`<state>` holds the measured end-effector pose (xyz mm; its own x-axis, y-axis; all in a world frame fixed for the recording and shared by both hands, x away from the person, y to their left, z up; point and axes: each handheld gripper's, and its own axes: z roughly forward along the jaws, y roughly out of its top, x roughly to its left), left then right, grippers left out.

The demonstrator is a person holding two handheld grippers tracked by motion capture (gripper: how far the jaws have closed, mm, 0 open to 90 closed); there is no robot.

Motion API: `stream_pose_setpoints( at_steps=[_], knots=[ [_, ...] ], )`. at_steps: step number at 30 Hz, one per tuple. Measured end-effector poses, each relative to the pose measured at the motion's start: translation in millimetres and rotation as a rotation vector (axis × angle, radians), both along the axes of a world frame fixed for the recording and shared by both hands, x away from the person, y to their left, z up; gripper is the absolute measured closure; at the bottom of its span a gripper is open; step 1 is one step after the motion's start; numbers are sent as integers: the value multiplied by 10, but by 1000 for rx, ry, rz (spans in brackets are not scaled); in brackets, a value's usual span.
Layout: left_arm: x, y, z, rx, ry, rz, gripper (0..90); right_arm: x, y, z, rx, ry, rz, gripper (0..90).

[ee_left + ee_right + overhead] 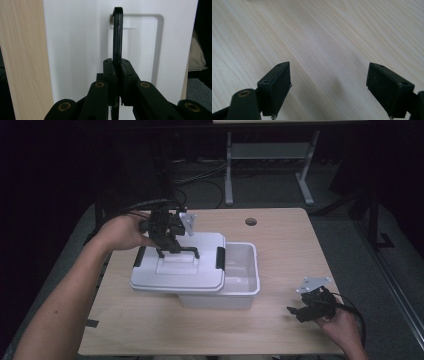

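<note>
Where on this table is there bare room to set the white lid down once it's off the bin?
The widest bare strip runs along the near edge of the table, in front of the white bin. The far right corner past the cable hole is bare too. The middle left is crowded by the lid and left gripper; the right gripper sits near right.

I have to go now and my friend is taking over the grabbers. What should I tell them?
Left gripper: shut on the black handle of the white lid.
Right gripper: open, holding nothing, low over the table at the right, away from the box.
White box: mid-table. The lid sits shifted to the left, so the box's right end is uncovered.
Done: handle gripped, lid partly off.
Left: probably either lift the lid clear or slide it back and seat it; I can't tell which.
</note>
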<state>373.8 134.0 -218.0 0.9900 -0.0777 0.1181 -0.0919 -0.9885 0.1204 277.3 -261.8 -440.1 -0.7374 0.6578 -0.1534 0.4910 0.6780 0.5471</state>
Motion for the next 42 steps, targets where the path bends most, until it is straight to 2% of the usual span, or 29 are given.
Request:
stream_pose_setpoints(
  at_steps=[4, 13, 19, 28, 32, 42],
  knots=[
    [15, -78, 2, 2, -3, -15, 849, 0, -11, 4, -1, -6, 6, 190],
    [60, -228, -23, -14, 0, -4, 849, -7, 7, -3, -4, 1, 8, 190],
    [77, -359, -59, -27, 4, -16, 849, -12, -1, 8, 3, -3, 4, 190],
    [79, -515, -120, -12, 11, -25, 849, -21, -8, 16, 9, -6, 5, 190],
    [78, -589, -153, -23, 24, -28, 849, -22, -4, 19, 13, -5, 9, 190],
    [91, -740, -177, -15, 21, -29, 849, -13, 2, 12, 14, -10, 17, 190]
  ],
)
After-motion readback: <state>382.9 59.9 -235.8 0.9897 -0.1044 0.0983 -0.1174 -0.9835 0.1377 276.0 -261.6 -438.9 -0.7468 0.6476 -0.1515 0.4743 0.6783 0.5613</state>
